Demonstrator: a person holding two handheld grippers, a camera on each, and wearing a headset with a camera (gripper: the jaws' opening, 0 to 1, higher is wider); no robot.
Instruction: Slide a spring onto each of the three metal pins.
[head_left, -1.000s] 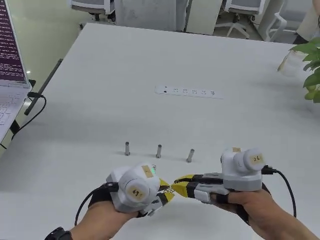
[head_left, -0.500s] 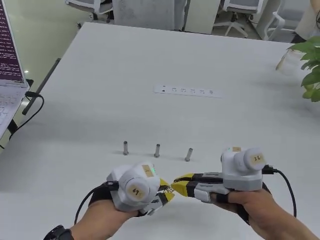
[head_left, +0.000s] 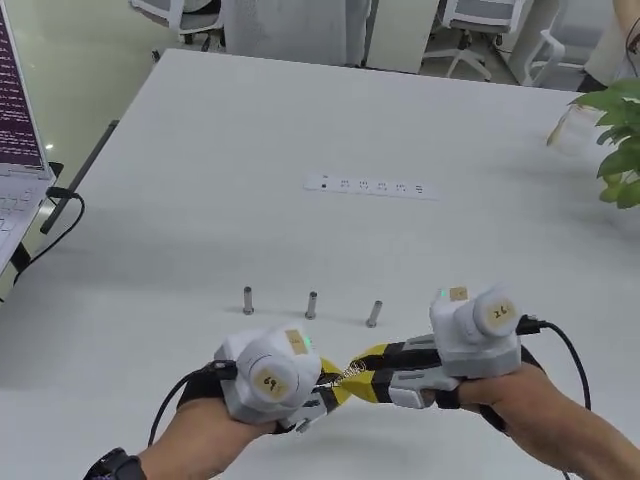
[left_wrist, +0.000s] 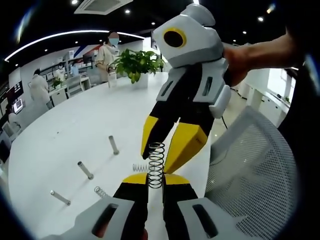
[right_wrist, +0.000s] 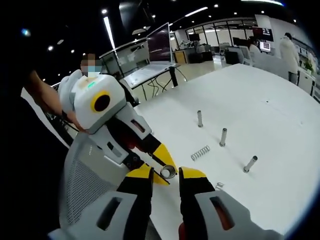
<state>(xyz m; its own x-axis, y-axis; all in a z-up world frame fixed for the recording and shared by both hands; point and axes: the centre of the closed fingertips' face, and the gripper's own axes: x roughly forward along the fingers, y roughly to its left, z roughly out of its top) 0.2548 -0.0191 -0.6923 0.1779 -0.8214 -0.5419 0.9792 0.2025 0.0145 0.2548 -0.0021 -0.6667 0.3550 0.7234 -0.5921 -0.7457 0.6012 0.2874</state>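
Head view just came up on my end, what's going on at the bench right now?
A person is working a pair of handheld tongs in each hand. The left tongs pinch one end of a spring. The right tongs straddle its other end with the jaws apart, perhaps to take it over. The three metal pins stand bare on the white table, none with a spring on it yet. Loose springs lie on the table near the pins.

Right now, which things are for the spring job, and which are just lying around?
For the job:
the spring in the left gripper jaws
loose springs on the table
three metal pins

Just lying about:
power strip
laptop
plant
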